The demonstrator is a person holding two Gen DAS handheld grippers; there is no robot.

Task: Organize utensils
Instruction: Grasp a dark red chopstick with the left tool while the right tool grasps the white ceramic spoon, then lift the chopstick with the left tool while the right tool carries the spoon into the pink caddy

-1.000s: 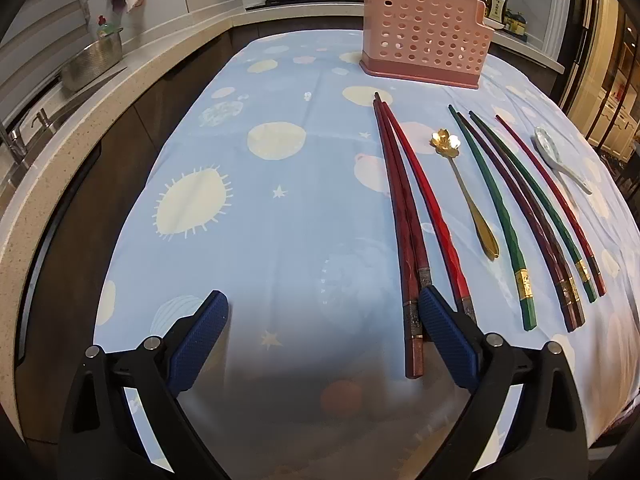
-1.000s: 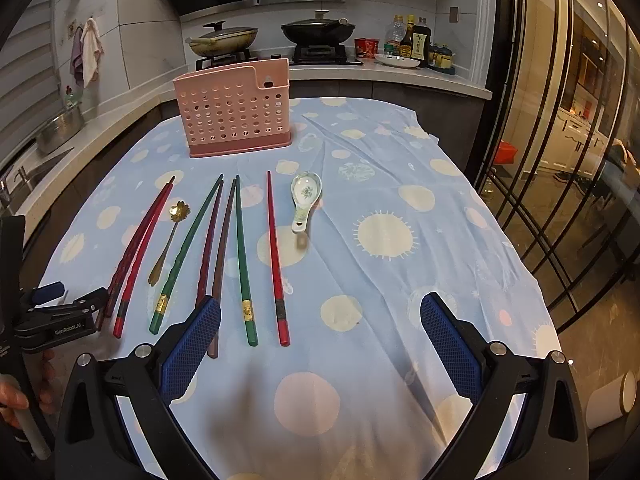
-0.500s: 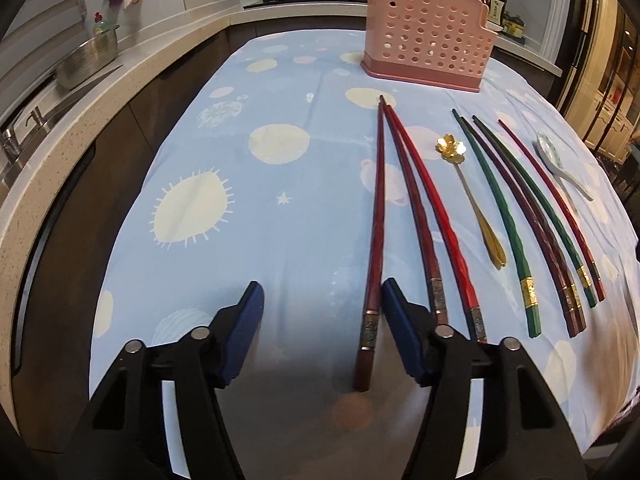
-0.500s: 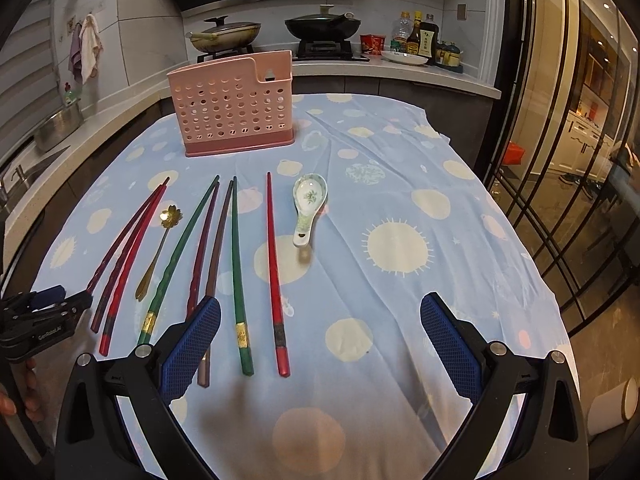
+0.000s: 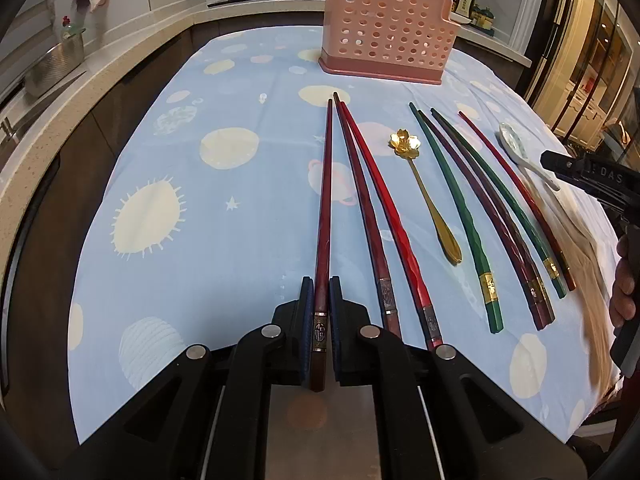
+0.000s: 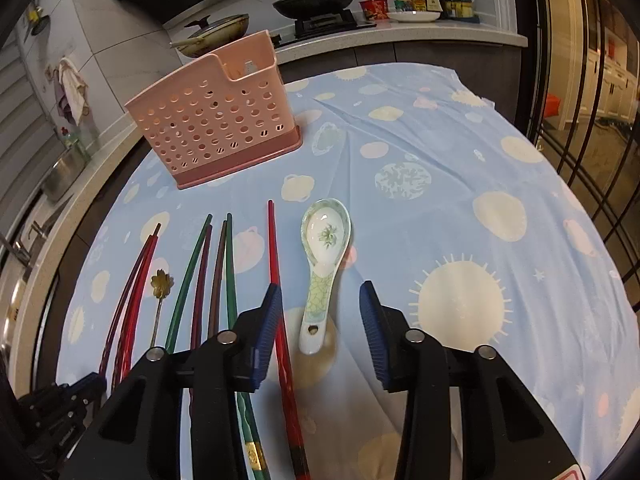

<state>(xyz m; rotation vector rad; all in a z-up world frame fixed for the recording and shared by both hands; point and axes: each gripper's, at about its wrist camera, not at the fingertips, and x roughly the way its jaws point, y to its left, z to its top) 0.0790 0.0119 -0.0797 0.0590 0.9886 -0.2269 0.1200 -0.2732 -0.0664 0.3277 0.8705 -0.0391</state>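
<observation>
My left gripper [image 5: 319, 288] is shut on the thick end of a dark red chopstick [image 5: 324, 208] that points towards the pink perforated holder [image 5: 386, 36]. Two more red chopsticks [image 5: 372, 216] lie just right of it, then a gold flower spoon [image 5: 424, 188] and several green, maroon and red chopsticks [image 5: 496, 204]. My right gripper [image 6: 318, 296] is open, its fingers on either side of the handle of a white ceramic spoon [image 6: 326, 256]. A red chopstick [image 6: 276, 280] runs beside its left finger. The pink holder [image 6: 216, 120] stands behind.
The table wears a blue cloth with pale suns and planets [image 5: 200, 208]. A counter with a sink [image 5: 52, 68] runs along the left, and a stove with pans [image 6: 316, 0] is behind. Glass doors [image 6: 592, 100] are on the right.
My left gripper has closed on the dark red chopstick, which now lies apart from its two neighbours. My right gripper has moved forward and down and narrowed around the white spoon's handle.
</observation>
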